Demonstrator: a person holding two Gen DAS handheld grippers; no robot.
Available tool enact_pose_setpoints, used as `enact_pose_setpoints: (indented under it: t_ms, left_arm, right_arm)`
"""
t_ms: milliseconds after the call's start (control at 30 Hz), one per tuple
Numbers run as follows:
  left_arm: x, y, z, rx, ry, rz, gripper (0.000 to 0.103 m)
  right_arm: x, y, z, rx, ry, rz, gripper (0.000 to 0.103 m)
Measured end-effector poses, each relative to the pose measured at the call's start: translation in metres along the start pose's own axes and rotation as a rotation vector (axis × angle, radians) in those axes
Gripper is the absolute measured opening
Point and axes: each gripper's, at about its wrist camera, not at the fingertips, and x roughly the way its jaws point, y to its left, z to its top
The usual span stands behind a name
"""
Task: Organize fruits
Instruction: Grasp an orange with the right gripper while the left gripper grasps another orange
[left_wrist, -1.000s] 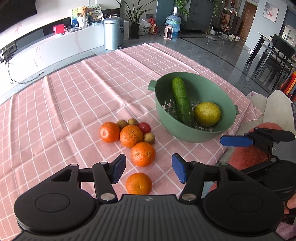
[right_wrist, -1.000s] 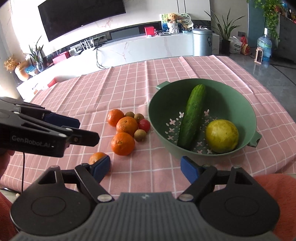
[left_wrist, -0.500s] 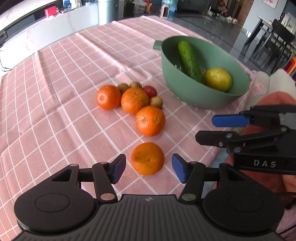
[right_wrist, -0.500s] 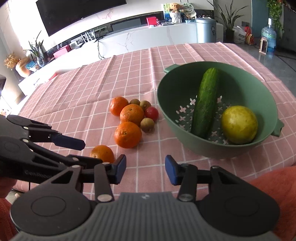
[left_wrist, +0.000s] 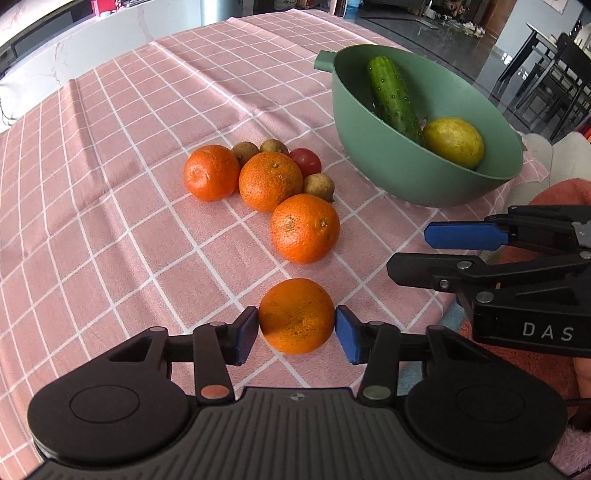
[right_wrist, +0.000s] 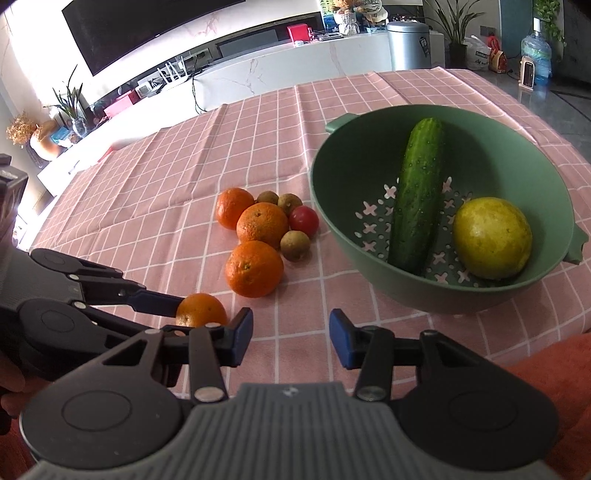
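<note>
L gripper (left_wrist: 296, 328) at bottom centre of the L wrist view, blue pads touching both sides of the nearest mandarin (left_wrist: 296, 315), clamped on it; fruit sits on the pink checked tablecloth (left_wrist: 92, 221) near the table's front edge. In the R wrist view the same mandarin shows at lower left, partly behind the black fingers.

R gripper (right_wrist: 291, 338) at bottom centre of its view, pads apart w/ nothing between them, only cloth; moderately wide gap.

Other fruit, centre of frame: three more mandarins (left_wrist: 305, 228) in a loose diagonal line, the two farther ones touching. Beside them a small red tomato (left_wrist: 305, 161) and three brown longans (left_wrist: 318, 185), all bunched together.

Green colander bowl (right_wrist: 332, 184) in the right half of the R view, just right of the cluster. Inside it: cucumber (right_wrist: 419, 192) lying lengthwise, yellow-green round fruit (right_wrist: 492, 237) to its right; can't tell which kind.
</note>
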Motion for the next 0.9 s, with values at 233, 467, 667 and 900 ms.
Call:
enact_pose_setpoints:
  t_ms: [233,467,667,900]
  left_arm:
    - [-0.008,0.008,-0.001,-0.055,-0.024,0.014,0.050]
    - [-0.022,0.035,0.005,-0.143,-0.083,0.056,0.050]
    - [-0.022,0.048,0.008,-0.177,-0.096,0.094,0.050]
    - [-0.019,0.060,0.006,-0.212,-0.101,0.100,0.050]
  right_arm:
    - [0.003,0.007,0.004,0.011,-0.004,0.012,0.044]
    - [0.017,0.021,0.016,0.032,0.005,0.021,0.044]
    - [0.036,0.030,0.028,0.056,0.023,-0.015,0.043]
    - [0.055,0.034,0.032,0.069,0.050,-0.031,0.043]
